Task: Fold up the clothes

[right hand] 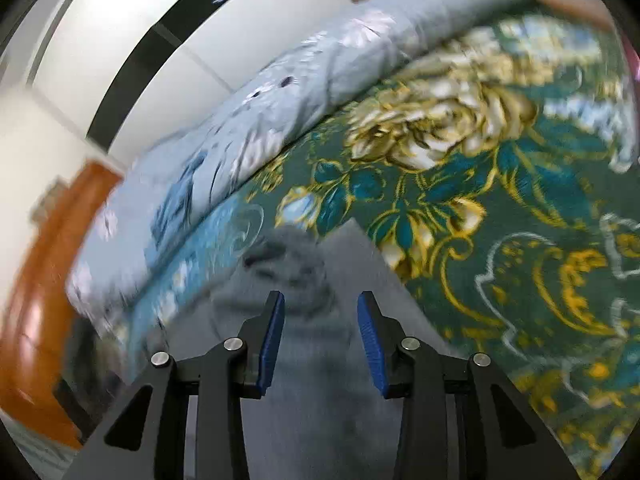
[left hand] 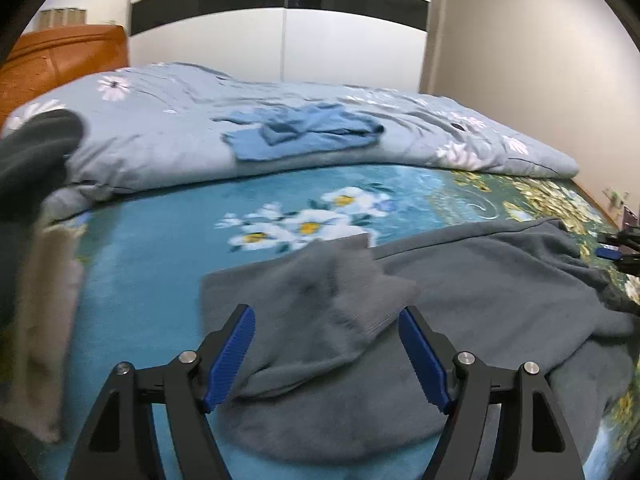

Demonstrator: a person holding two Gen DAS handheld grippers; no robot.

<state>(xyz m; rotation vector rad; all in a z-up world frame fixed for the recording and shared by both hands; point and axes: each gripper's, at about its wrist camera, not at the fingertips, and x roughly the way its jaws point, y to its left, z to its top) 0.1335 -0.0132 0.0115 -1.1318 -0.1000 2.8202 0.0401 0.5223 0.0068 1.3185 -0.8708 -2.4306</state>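
Observation:
A grey fleece garment (left hand: 460, 312) lies spread on the floral bed blanket, with a sleeve (left hand: 320, 300) folded over its left part. My left gripper (left hand: 326, 320) hovers open just above that sleeve, its blue pads on either side of it and nothing held. The right gripper (left hand: 616, 250) shows at the far right edge, beside the garment's far end. In the right wrist view, which is blurred, the right gripper (right hand: 320, 304) stands open over the grey garment (right hand: 316, 360) with cloth below the pads, not pinched.
A light blue folded garment (left hand: 300, 132) rests on the pale floral duvet (left hand: 160, 136) at the back. Dark and beige clothes (left hand: 36, 240) hang at the left edge. An orange wooden headboard (left hand: 60, 56) and white wardrobe (left hand: 280, 40) stand behind the bed.

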